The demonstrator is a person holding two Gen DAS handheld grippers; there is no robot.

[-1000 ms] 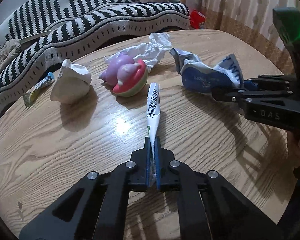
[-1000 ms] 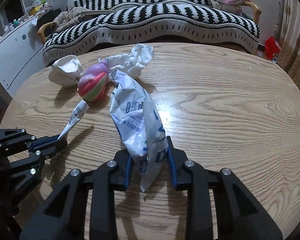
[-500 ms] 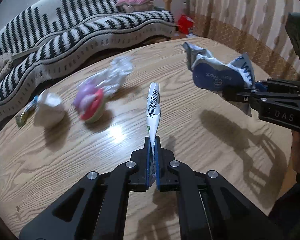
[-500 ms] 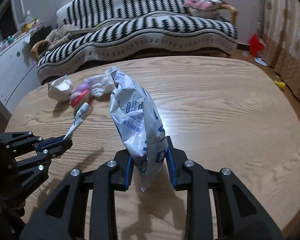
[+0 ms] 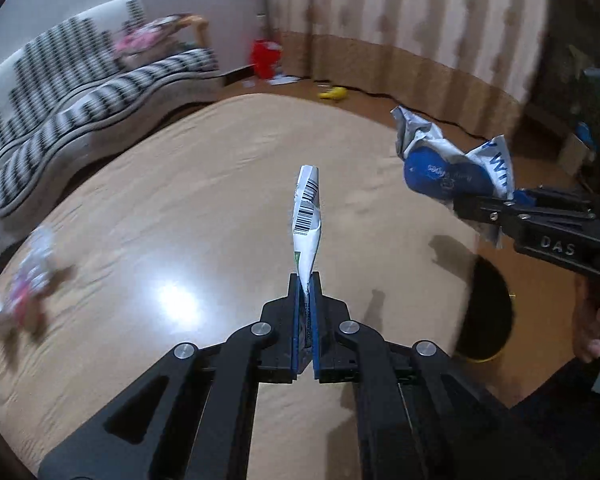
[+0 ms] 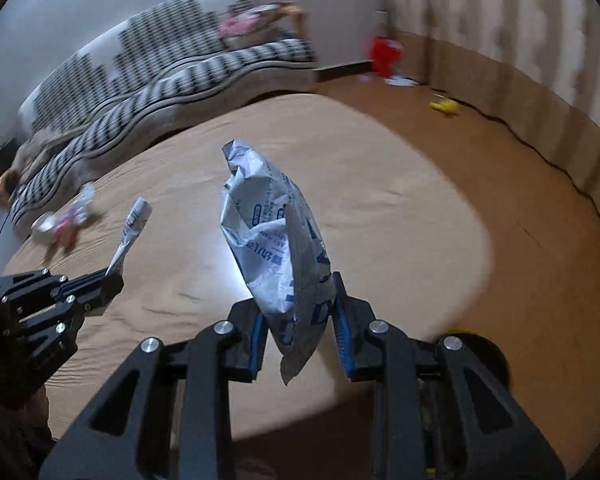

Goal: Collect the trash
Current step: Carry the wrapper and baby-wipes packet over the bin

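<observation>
My left gripper (image 5: 305, 280) is shut on a thin white wrapper with a barcode (image 5: 308, 216), held upright above the round wooden table (image 5: 204, 200). My right gripper (image 6: 298, 304) is shut on a crumpled white and blue plastic bag (image 6: 272, 248), held above the table near its right edge. Each gripper shows in the other's view: the right one with its bag (image 5: 452, 172) at the right, the left one with its wrapper (image 6: 132, 228) at the left. A dark round bin with a yellow rim (image 5: 488, 316) stands on the floor below the table's right edge.
More trash and a pink toy (image 5: 24, 296) lie blurred at the table's far left. A striped sofa (image 5: 80, 92) stands behind the table. A red bag (image 5: 266, 56) and a yellow object (image 5: 334, 94) lie on the floor by the curtain.
Both grippers have swung to the right with their loads, away from the trash pile. The table's right edge and the bin on the floor have come into view.
</observation>
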